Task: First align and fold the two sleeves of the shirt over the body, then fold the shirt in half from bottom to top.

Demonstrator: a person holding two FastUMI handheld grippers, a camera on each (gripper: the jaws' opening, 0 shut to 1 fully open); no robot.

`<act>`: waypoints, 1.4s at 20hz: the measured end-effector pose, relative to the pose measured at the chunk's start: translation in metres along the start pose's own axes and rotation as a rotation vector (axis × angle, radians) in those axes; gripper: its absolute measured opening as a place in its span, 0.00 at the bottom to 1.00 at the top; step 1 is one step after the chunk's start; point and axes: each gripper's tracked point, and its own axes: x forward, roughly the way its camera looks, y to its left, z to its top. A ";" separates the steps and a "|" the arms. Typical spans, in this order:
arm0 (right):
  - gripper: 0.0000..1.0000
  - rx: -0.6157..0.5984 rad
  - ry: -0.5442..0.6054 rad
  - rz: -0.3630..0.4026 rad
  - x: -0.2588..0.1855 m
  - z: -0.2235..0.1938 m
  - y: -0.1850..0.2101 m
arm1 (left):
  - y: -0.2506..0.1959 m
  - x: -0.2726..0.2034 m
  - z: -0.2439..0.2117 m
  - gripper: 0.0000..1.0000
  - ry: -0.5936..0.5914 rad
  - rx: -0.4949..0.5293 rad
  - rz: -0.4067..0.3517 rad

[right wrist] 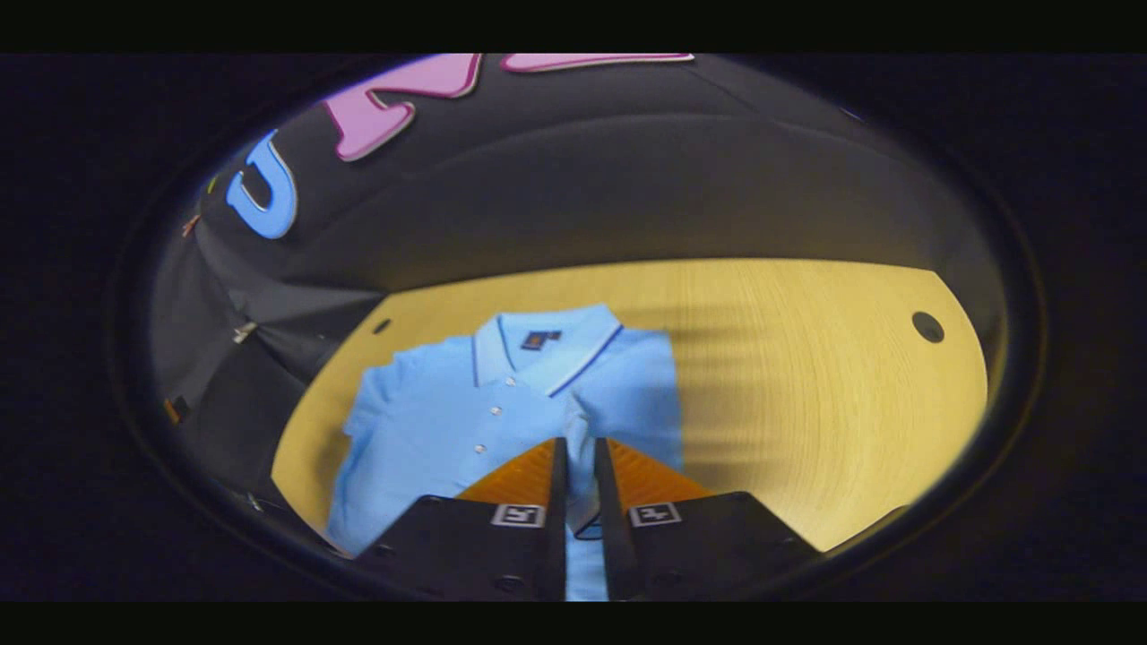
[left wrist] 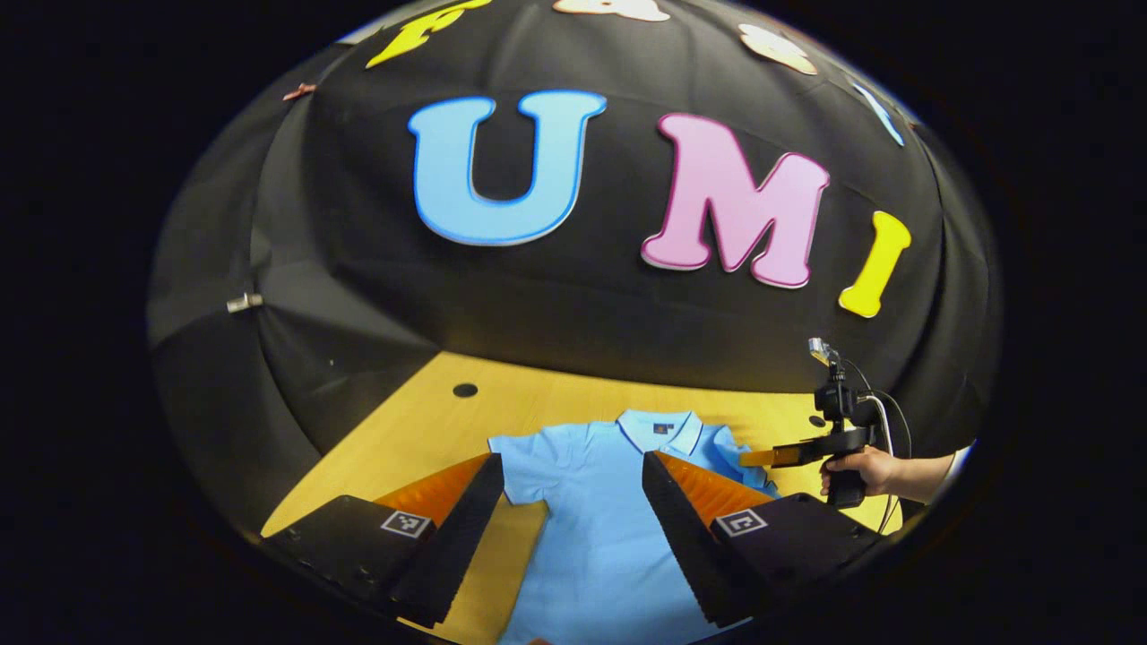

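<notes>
1. Lying flat on the pale yellow wooden table (right wrist: 806,376): a light blue short-sleeved polo shirt (right wrist: 448,421), collar toward 12 o'clock in both views.
2. Left gripper (left wrist: 569,488): fingers spread wide above the shirt body, holding nothing.
3. Right gripper (right wrist: 578,466): fingers nearly closed, pinching a fold of blue fabric at the shirt's 3 o'clock sleeve side.
4. A person's hand (left wrist: 865,470) holds the right gripper at 3 o'clock in the left gripper view.

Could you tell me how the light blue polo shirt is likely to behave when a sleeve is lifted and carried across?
The shirt looks like thin, floppy cloth, so it will probably drape and sag. On the smooth wooden table it may slide or bunch. It likely weighs little for the right gripper, whose jaws look closed on its fabric.
</notes>
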 end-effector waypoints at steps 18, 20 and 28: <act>0.96 -0.023 -0.224 -0.116 -0.179 -0.025 -0.024 | 0.083 0.240 -0.094 0.97 0.380 0.149 -0.013; 0.96 0.018 -0.213 -0.135 -0.186 -0.038 -0.037 | 0.087 0.250 -0.112 0.97 0.432 0.181 0.013; 0.96 0.116 -0.211 -0.137 -0.196 -0.052 -0.057 | 0.047 0.258 -0.112 0.06 0.435 0.232 -0.091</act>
